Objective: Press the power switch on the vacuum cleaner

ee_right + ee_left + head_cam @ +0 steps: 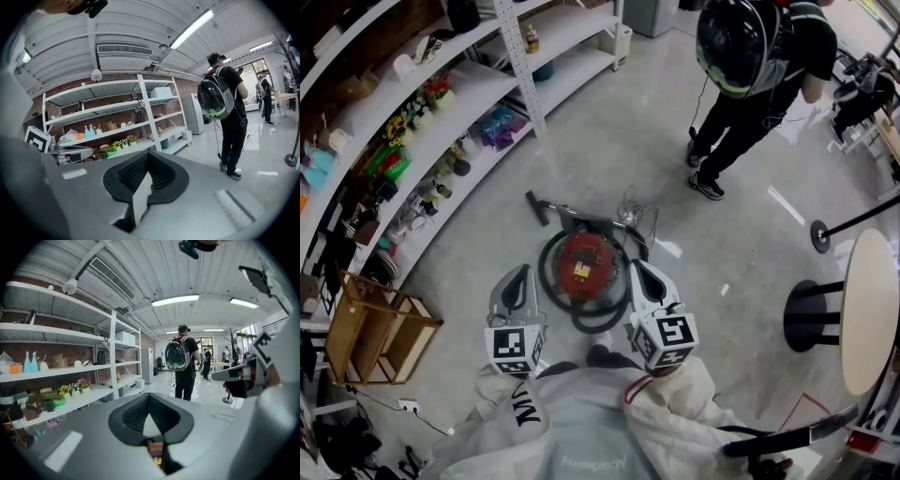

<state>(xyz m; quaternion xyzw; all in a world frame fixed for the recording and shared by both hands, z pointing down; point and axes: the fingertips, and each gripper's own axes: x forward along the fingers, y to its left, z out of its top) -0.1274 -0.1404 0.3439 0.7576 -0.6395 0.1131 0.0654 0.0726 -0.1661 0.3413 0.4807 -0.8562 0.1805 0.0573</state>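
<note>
1. The red canister vacuum cleaner (pixel 584 265) sits on the grey floor at twelve o'clock from where I stand, well below both tools.
2. Its body is round. Its black hose (pixel 598 321) loops around it, and the wand runs out to a floor nozzle (pixel 536 207) at about eleven o'clock.
3. The left gripper (pixel 522 274) has its jaws pressed together at the tips and holds nothing. The vacuum lies at about two o'clock from it.
4. The right gripper (pixel 639 270) is likewise pressed together and empty. The vacuum lies at about ten o'clock from it.
5. The canister lies between the two tools. The right one looks slightly nearer to its rim, so I judge it the better one to press with.
6. I cannot pick out the power switch. The red top shows only a pale label, too small to read.
7. The coming move is mainly a long reach straight down and slightly inward.
</note>
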